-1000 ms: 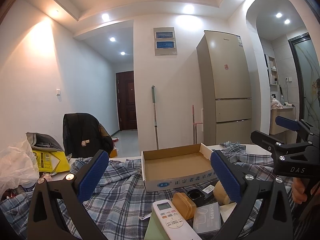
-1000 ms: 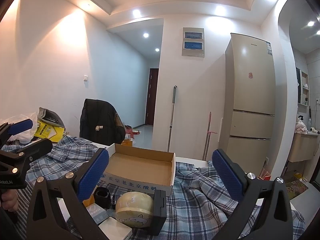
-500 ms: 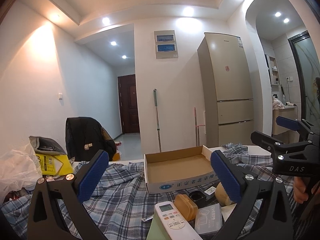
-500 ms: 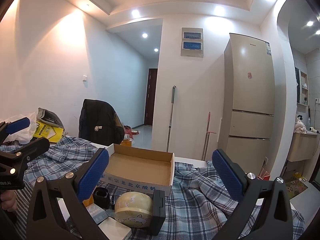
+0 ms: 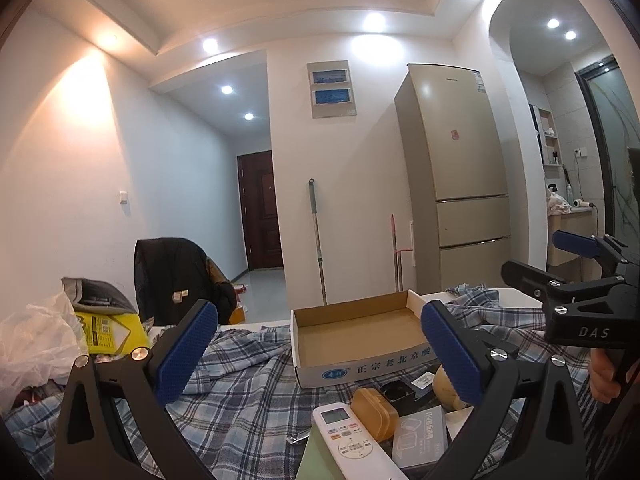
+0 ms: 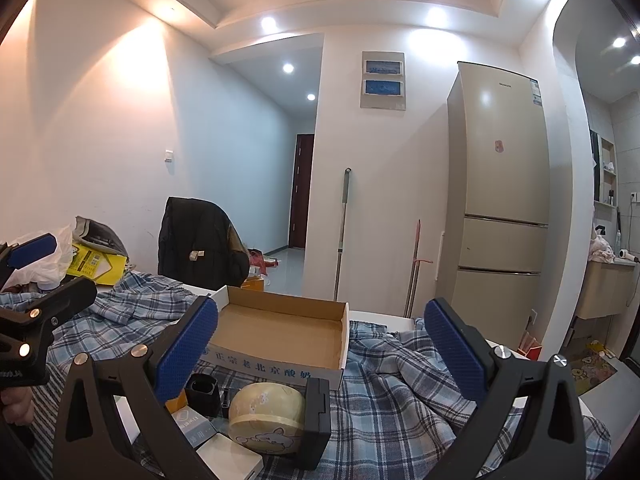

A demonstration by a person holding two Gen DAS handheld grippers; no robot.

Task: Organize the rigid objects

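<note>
left gripper (image 5: 319, 352) and right gripper (image 6: 321, 352), jaws wide apart and holding nothing, above plaid cloth (image 6: 400, 400); empty cardboard tray (image 6: 280, 330) ahead; remote (image 5: 352, 440), yellow case (image 5: 374, 407) and cream bowl (image 6: 266, 416) just before it.

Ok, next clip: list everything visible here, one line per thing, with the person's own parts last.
cardboard tray: 1, brown inside, white printed front, open and empty, on the plaid cloth
plaid cloth: 1, blue-grey check, covering the table
remote control: 1, white, near edge, in front of the tray
small lidded box: 1, tan-yellow, beside the remote
black cup: 1, black, in front of the tray
overturned bowl: 1, cream, near the black cup
grey booklet: 1, right of the remote
fridge: 1, beige, back wall
mop: 1, leaning on the wall
left gripper: 1, black, blue pads, open
right gripper: 1, black, blue pads, open
</note>
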